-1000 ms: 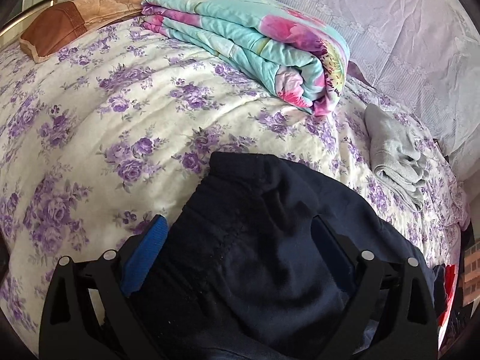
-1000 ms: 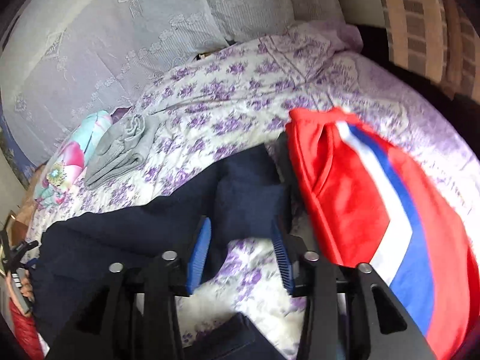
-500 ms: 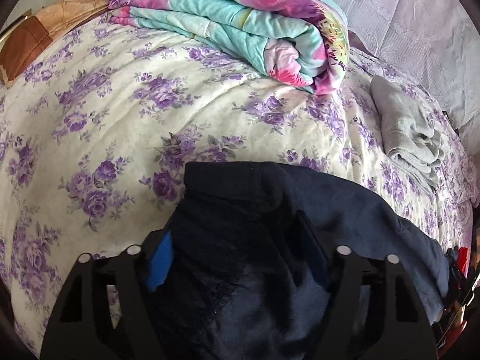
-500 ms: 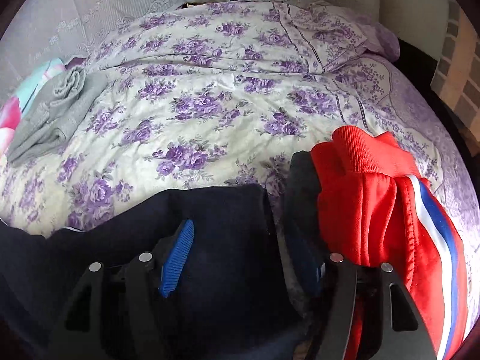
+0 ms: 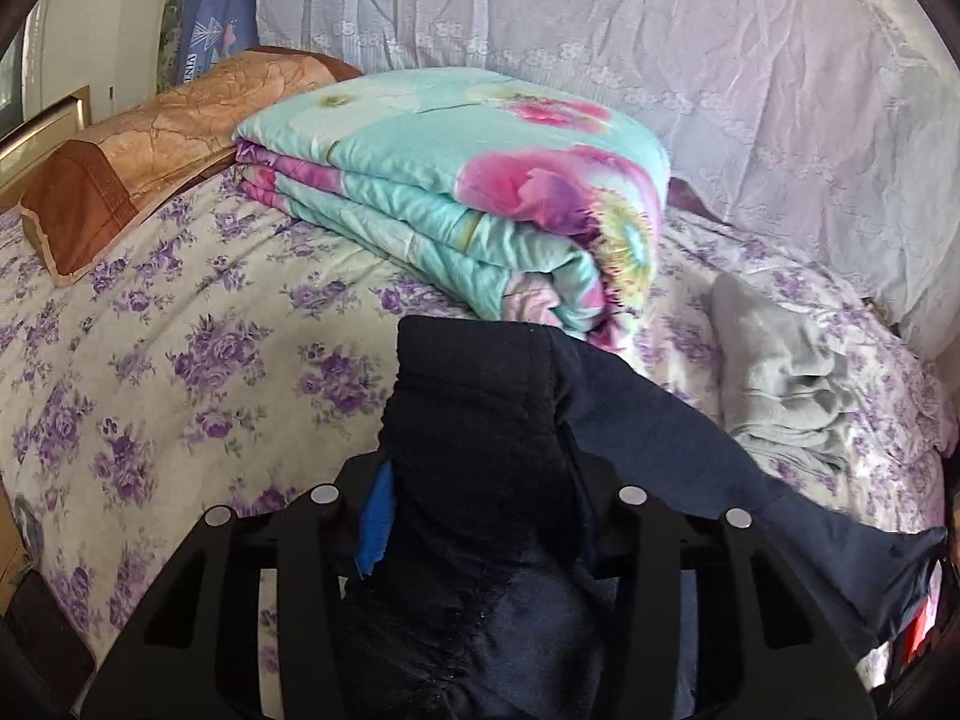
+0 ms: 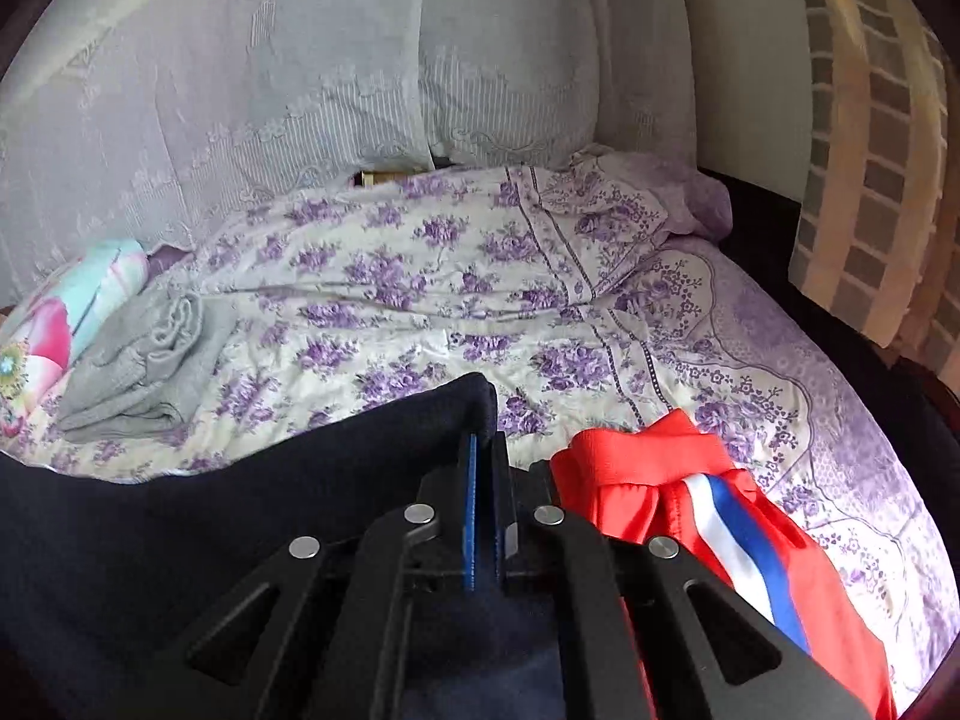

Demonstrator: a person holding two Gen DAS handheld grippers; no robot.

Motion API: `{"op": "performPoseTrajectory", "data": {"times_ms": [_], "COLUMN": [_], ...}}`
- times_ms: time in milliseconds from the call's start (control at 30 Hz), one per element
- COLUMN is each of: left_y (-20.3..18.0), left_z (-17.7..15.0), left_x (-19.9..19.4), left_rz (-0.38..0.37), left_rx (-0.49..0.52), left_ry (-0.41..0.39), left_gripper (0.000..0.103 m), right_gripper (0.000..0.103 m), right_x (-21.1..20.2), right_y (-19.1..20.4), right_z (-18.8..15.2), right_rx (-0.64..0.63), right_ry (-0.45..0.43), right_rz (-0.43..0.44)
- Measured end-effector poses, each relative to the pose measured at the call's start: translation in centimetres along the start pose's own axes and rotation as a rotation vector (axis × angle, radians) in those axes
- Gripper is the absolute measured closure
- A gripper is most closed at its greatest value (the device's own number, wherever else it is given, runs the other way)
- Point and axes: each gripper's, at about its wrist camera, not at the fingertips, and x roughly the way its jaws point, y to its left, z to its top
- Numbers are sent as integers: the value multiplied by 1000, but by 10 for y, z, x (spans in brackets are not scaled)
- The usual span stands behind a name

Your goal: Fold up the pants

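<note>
- Bed with a purple-flowered sheet (image 5: 198, 360); folded floral quilt (image 5: 456, 192) and grey garment (image 6: 138, 372) further back, red striped garment (image 6: 708, 510) at the right.
- Navy pants (image 5: 480, 432) lie across the near edge, stretched between both claws.
- Since a second ago: right gripper (image 6: 483, 468) went from half open to clamped on one end of the pants; left gripper (image 5: 480, 516), then wide, is closing, a thick bunch of fabric between its pads.
- I judge both ends nearly secured, lift next.
- Hidden: left fingertips buried in cloth; which end is waistband, unclear.
</note>
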Motion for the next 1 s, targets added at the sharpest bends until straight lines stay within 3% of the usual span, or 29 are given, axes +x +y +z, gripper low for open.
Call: {"op": "performPoseTrajectory", "data": {"times_ms": [100, 167, 233, 267, 333, 433, 533, 567, 667, 767, 800, 867, 1000], "left_y": [13, 22, 23, 22, 20, 20, 11, 9, 14, 40, 51, 75, 115], "left_z": [-12, -23, -25, -25, -26, -35, -59, -70, -99, -120, -125, -133, -145], "left_x": [54, 57, 34, 23, -2, -35, -54, -58, -57, -50, -50, -57, -85], "left_rz": [46, 33, 15, 21, 46, -23, -111, -105, -95, -31, -29, -41, -109], "left_rx": [-59, -85, -47, -21, 23, 63, 125, 149, 167, 128, 101, 36, -62], "left_ry": [168, 191, 135, 111, 52, 31, 70, 83, 145, 188, 206, 227, 222], "left_gripper": [55, 52, 43, 40, 36, 35, 32, 32, 32, 32, 30, 32, 30], "right_gripper": [93, 91, 85, 77, 72, 65, 53, 48, 46, 43, 42, 46, 44], "right_x": [65, 58, 27, 9, -25, -64, -87, -88, -70, -17, -17, -22, -79], "right_y": [15, 16, 7, 2, -5, 5, 45, 59, 99, 115, 111, 103, 62], "right_z": [-26, -35, -28, -24, -19, -24, -45, -52, -72, -93, -93, -87, -77], "right_rx": [-66, -72, -21, 11, 51, 70, -18, -47, -125, -142, -123, -82, 14], "right_ry": [224, 176, 89, 45, -12, -1, 38, 59, 177, 392, 348, 352, 181], "right_rz": [-88, -104, -91, -78, -20, 131, 232, 255, 318, 314, 326, 290, 272]}}
